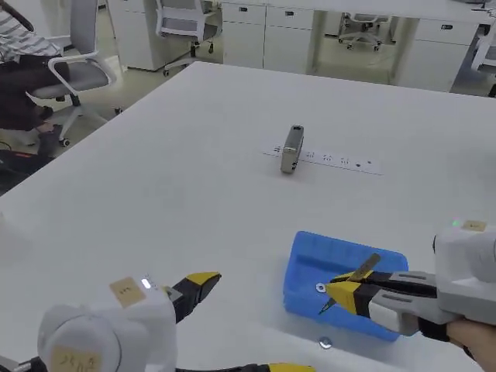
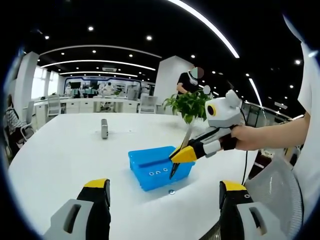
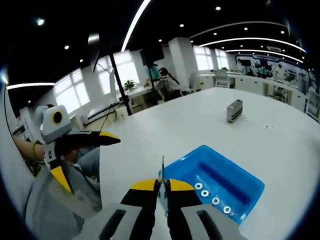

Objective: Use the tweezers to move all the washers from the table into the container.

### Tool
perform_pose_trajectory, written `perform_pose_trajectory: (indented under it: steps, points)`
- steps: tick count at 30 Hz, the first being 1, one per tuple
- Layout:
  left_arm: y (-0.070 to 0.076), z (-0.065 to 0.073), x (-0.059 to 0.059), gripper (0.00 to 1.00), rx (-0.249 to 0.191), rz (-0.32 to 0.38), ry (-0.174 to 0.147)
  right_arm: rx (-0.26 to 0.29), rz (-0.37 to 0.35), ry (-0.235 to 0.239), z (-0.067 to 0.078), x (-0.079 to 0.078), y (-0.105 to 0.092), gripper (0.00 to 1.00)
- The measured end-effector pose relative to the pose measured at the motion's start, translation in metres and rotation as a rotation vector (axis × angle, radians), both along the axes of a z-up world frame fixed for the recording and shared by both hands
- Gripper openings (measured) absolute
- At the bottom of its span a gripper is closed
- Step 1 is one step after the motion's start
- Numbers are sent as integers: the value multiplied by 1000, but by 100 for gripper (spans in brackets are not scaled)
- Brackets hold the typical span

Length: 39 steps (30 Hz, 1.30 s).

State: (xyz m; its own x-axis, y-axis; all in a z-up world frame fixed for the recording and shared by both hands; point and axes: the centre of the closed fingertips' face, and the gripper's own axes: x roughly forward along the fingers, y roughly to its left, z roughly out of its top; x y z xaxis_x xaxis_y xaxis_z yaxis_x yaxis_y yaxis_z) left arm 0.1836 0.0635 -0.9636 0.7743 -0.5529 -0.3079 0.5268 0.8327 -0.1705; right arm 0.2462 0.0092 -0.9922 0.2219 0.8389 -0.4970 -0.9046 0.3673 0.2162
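One small metal washer (image 1: pixel 325 342) is seen lying flat on the white table (image 1: pixel 194 194), just beside the near wall of the blue container (image 1: pixel 310 248). Four more washers (image 3: pixel 215 201) are lined up in a row inside the container, along that same wall.

The loose washer is judged to be light, thin and stiff. It is likely to skid on the smooth tabletop if it is pushed from the side. A hold is probably best taken across the ring, with one tip through the hole and the other outside the rim. A gentle squeeze is advised, so that the washer is not flicked away.

The tips of the tweezers (image 2: pixel 186 137) are held over the container's near edge, near the loose washer. The tweezers are clamped between the closed jaws of the right gripper (image 3: pixel 162 184), and their blades are pressed nearly together. Whether anything is pinched at the tips cannot be told.

The left gripper (image 2: pixel 164 187) is held low over the table on the near side, with its jaws spread wide and nothing between them. A small grey block (image 1: pixel 292 149) stands further back on the table, well apart from the work.
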Motion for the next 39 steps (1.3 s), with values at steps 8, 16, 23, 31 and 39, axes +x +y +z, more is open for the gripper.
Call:
perform_pose_trajectory:
  steps: [8, 16, 23, 31, 39]
  points:
    - [0, 0, 0, 92, 1, 0, 1, -39, 19, -17, -13, -5, -4, 4]
    - [0, -1, 0, 92, 6, 1, 3, -106, 80, -52, -33, -12, -3, 4]
    - [1, -1, 0, 91, 5, 4, 4, -126, 90, -47, -41, -11, -5, 4]
    - [1, -1, 0, 91, 7, 6, 3, -137, 98, -42, -44, -10, -4, 4]
    - [3, -1, 1, 91, 7, 12, 1, -150, 122, -39, -46, -12, -3, 4]
